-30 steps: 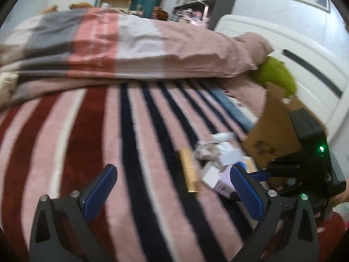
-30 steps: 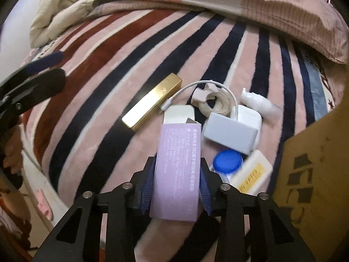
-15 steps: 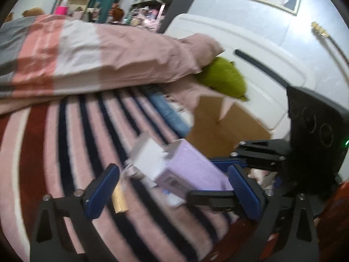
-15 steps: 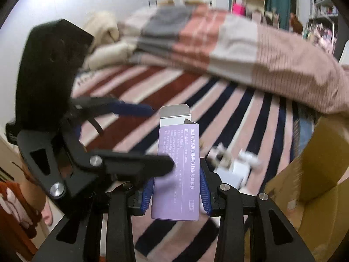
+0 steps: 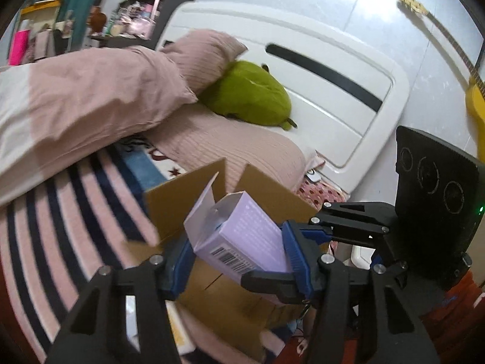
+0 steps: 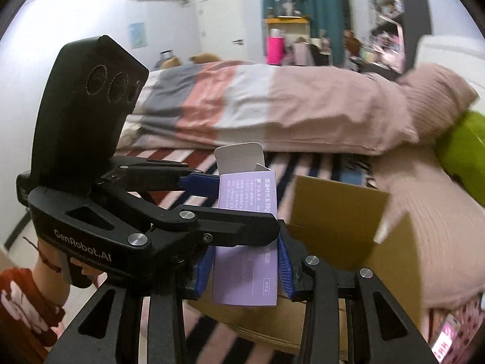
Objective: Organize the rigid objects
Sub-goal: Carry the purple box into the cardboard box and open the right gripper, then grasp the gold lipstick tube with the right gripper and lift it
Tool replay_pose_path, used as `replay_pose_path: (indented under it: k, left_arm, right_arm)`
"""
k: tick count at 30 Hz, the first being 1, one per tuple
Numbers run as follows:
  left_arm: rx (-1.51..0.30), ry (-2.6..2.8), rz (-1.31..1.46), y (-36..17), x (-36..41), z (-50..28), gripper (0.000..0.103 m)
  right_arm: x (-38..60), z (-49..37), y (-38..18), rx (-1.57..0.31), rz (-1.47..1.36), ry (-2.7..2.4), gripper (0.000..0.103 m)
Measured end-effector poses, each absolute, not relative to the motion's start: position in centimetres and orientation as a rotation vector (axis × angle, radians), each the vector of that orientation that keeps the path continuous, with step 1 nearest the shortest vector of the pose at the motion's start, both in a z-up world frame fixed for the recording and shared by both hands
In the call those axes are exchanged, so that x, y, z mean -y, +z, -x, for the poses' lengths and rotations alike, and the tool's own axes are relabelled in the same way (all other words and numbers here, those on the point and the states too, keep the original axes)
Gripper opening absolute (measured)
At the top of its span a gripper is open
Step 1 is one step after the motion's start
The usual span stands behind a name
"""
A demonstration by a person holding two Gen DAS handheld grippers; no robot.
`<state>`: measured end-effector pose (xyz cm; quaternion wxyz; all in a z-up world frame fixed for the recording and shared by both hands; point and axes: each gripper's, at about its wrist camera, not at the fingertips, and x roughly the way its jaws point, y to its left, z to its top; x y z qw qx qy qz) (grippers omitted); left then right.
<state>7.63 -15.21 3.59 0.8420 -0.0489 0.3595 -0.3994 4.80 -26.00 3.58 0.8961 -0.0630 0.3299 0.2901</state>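
Purple box (image 6: pixel 247 242) now off blanket, lifted above cardboard box (image 6: pixel 333 212); second ago it lay among clutter. Right gripper (image 6: pixel 247 268) clamped on its sides. Left gripper (image 5: pixel 239 257) moved in, jaws around top end, contact unclear, handover or flap closing likely. Drop into cardboard box next. Beneath: striped blanket (image 5: pixel 45 227). Farther: pink duvet (image 6: pixel 272 106), green plush (image 5: pixel 248 94), white headboard (image 5: pixel 303 69).

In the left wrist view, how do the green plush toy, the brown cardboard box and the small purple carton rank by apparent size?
1. Brown cardboard box, though partly hidden.
2. Green plush toy.
3. Small purple carton.
The last two look close; the carton sits nearer the camera, so their order is unsure.
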Motion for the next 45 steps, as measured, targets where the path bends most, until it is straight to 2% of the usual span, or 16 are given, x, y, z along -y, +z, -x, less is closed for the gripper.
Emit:
replay_pose_path:
  k: [6,7,8,9,10,11,13,18,24,32,39,45]
  left_arm:
    - [-0.876,-0.835,0.031,1.8,19.2,-10.1,0.053]
    - [-0.88,-0.823,0.02,1.6,19.4,-10.1,0.057]
    - [-0.879,-0.81,0.013,1.5,19.4,-10.1,0.069]
    - [-0.872,-0.793,0.009,1.5,19.3,-10.2,0.077]
    - [-0.853,-0.763,0.005,1.6,18.9,-10.2,0.088]
    - [-0.835,-0.743,0.002,1.9,18.4,-9.9,0.089]
    - [-0.808,-0.718,0.011,2.4,16.8,-9.4,0.089]
    - [-0.74,-0.598,0.049,3.6,11.1,-7.1,0.09]
    - [-0.714,-0.401,0.095,2.5,2.0,-4.7,0.096]
    - [-0.747,-0.254,0.108,-3.2,-5.3,-2.8,0.096]
    - [-0.783,-0.191,0.144,-7.5,-9.2,-2.1,0.096]
    - [-0.804,-0.179,0.158,-9.2,-9.9,-2.1,0.096]
  right_arm:
    - [30.2,-7.6,2.2,-0.813,0.078,0.541,0.033]
    - [30.6,-8.0,1.8,-0.833,0.066,0.533,0.034]
    - [30.8,-8.4,1.6,-0.848,0.064,0.526,0.034]
    - [30.9,-8.7,1.2,-0.871,0.071,0.519,0.035]
    - [31.0,-9.0,0.8,-0.89,0.075,0.512,0.042]
    - [31.4,-8.6,0.7,-0.892,0.075,0.507,0.051]
    - [31.2,-8.1,0.7,-0.877,0.093,0.506,0.055]
    - [28.3,-4.9,2.0,-0.797,0.15,0.583,0.055]
    - [21.3,-2.7,2.1,-0.764,0.174,0.748,0.067]
    - [11.3,-3.9,-4.0,-0.91,0.243,0.85,0.067]
    - [7.1,-7.4,-10.1,-1.027,0.238,0.802,0.067]
    - [5.2,-10.4,-14.4,-1.082,0.292,0.697,0.053]
